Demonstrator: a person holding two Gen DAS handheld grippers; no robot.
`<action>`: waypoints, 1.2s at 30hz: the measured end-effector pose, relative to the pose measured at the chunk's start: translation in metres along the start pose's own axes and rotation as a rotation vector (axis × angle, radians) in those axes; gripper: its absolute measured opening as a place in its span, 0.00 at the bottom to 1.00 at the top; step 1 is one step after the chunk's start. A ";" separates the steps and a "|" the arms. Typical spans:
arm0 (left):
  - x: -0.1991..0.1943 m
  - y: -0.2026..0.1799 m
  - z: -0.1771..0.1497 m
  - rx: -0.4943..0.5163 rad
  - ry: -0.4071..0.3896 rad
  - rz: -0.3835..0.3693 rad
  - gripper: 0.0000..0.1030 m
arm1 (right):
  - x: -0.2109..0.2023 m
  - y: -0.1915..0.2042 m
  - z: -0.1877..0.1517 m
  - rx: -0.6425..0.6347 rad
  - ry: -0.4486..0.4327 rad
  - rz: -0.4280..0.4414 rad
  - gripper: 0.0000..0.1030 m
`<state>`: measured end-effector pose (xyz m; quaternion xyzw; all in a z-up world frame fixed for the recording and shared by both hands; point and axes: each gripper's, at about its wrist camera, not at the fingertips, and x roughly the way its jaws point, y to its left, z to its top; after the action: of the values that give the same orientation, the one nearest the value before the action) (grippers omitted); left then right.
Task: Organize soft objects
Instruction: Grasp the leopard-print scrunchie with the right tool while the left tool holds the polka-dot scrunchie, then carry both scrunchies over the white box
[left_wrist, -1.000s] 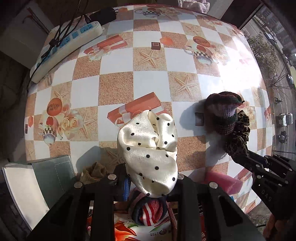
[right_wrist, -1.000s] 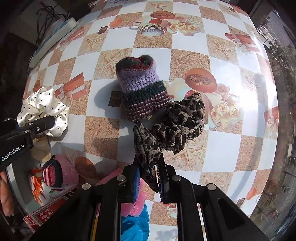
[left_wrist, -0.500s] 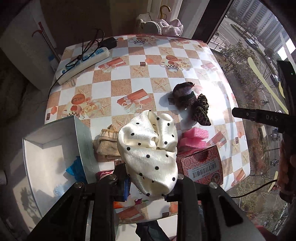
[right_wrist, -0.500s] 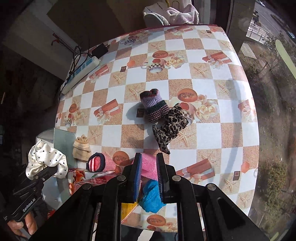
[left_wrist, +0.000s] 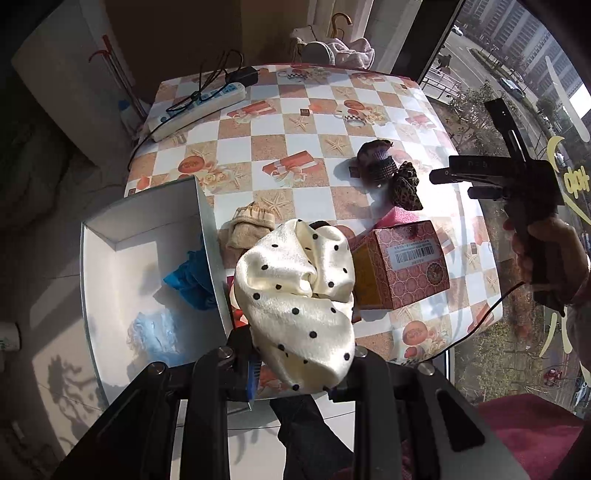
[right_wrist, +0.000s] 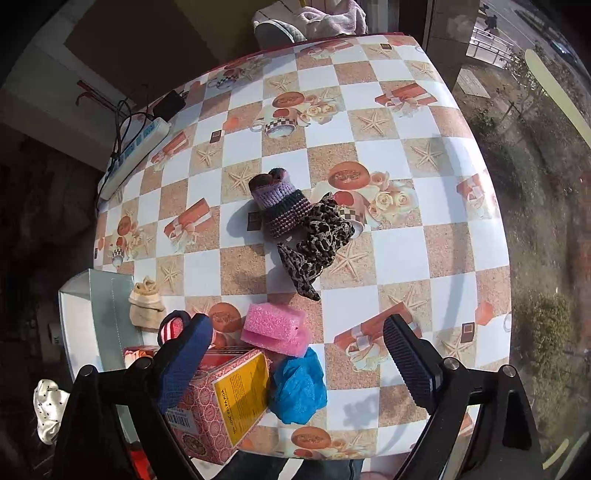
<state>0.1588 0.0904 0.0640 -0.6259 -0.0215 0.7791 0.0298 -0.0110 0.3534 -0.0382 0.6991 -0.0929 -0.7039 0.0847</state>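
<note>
Two claws, one loaded and one spread wide

Two claws show above the checkered tabletop (right_wrist: 406, 236). The left claw (left_wrist: 299, 363) is clenched on one cream polka-dot scrunchie (left_wrist: 295, 295), held up in the air beside the near edge of one open white box (left_wrist: 122, 266); that same scrunchie (right_wrist: 46, 415) shows at the lower left of the right wrist view. Inside the box lies one crumpled blue cloth (left_wrist: 190, 277).

The right claw (right_wrist: 295, 369) is released, its blue-padded fingers (right_wrist: 408, 363) far apart and grasping nothing.

On the tabletop, touching each other near the middle, lie one knitted purple-and-dark band (right_wrist: 279, 206) and one leopard-print scrunchie (right_wrist: 314, 243). Nearer the front edge sit one pink sponge block (right_wrist: 275, 328), one blue bundle (right_wrist: 297, 387) just beside it, and one patterned red carton (right_wrist: 221, 402) with a yellow side. One beige scrunchie (right_wrist: 146, 304) rests against the box wall, and one red-striped band (right_wrist: 173, 326) peeks out behind the left finger.

One white power strip (right_wrist: 133, 155) with black cables lies at the far left edge.
</note>
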 end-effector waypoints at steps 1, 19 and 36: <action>-0.003 0.001 -0.004 -0.002 0.001 0.017 0.28 | 0.014 0.001 0.007 -0.011 0.018 -0.012 0.91; -0.006 -0.007 0.002 0.027 0.016 0.079 0.28 | 0.030 0.008 0.020 -0.073 0.076 0.056 0.33; -0.008 0.015 -0.009 0.106 -0.053 0.112 0.28 | -0.080 0.111 -0.100 -0.244 0.020 0.232 0.33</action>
<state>0.1692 0.0746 0.0683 -0.6026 0.0540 0.7960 0.0184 0.0879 0.2651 0.0663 0.6753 -0.0860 -0.6883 0.2505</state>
